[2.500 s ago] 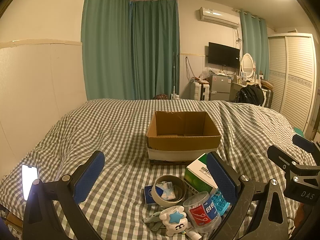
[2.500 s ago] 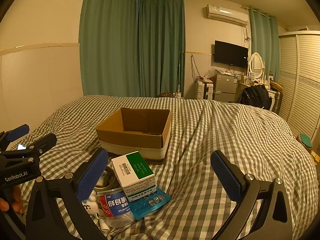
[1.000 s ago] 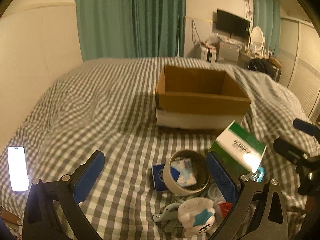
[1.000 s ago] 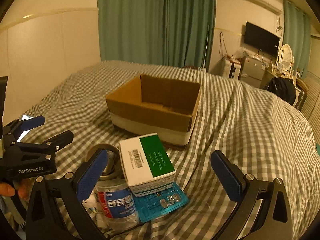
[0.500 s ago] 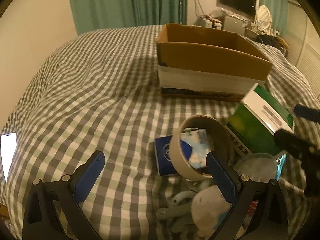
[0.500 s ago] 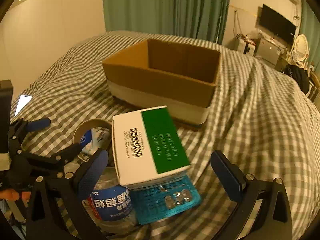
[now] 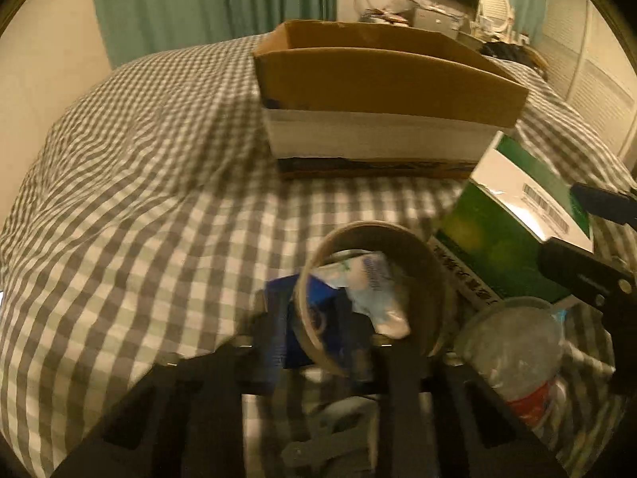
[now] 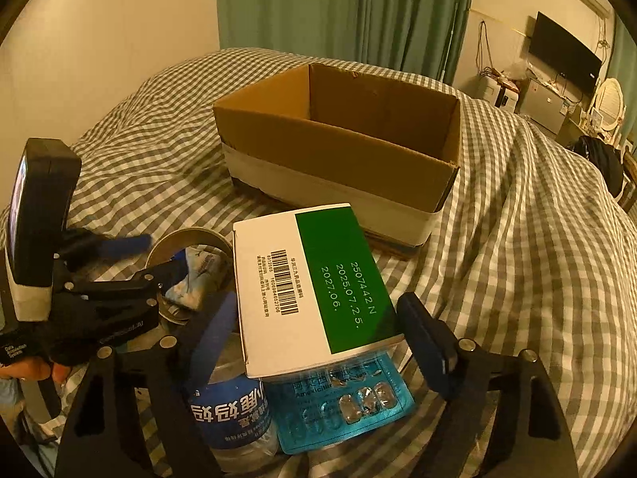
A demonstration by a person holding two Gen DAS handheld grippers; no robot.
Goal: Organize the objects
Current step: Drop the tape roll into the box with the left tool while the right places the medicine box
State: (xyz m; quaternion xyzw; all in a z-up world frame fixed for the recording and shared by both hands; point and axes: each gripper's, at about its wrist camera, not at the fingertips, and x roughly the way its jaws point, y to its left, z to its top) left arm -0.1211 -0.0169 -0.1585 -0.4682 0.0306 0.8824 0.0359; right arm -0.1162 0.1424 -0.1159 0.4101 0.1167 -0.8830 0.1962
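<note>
An open cardboard box (image 7: 382, 75) (image 8: 338, 147) stands on the checked bed. In front of it lies a pile: a tape roll (image 7: 370, 290) (image 8: 187, 241) with a small packet inside, a green-and-white carton (image 8: 310, 279) (image 7: 513, 219), a blue pill blister (image 8: 342, 398) and a plastic bottle (image 8: 231, 414) (image 7: 517, 358). My left gripper (image 7: 314, 338) has closed on the near wall of the tape roll. My right gripper (image 8: 318, 334) has its jaws on either side of the carton, close to its sides.
A dark blue flat packet (image 7: 302, 318) lies under the tape roll. Checked bedding (image 7: 119, 199) spreads to the left and right (image 8: 537, 239) of the box. Green curtains, a TV and furniture stand beyond the bed.
Both grippers have dropped towards the pile. The left jaws have closed from wide open onto the tape roll wall. The right jaws have narrowed around the carton.
</note>
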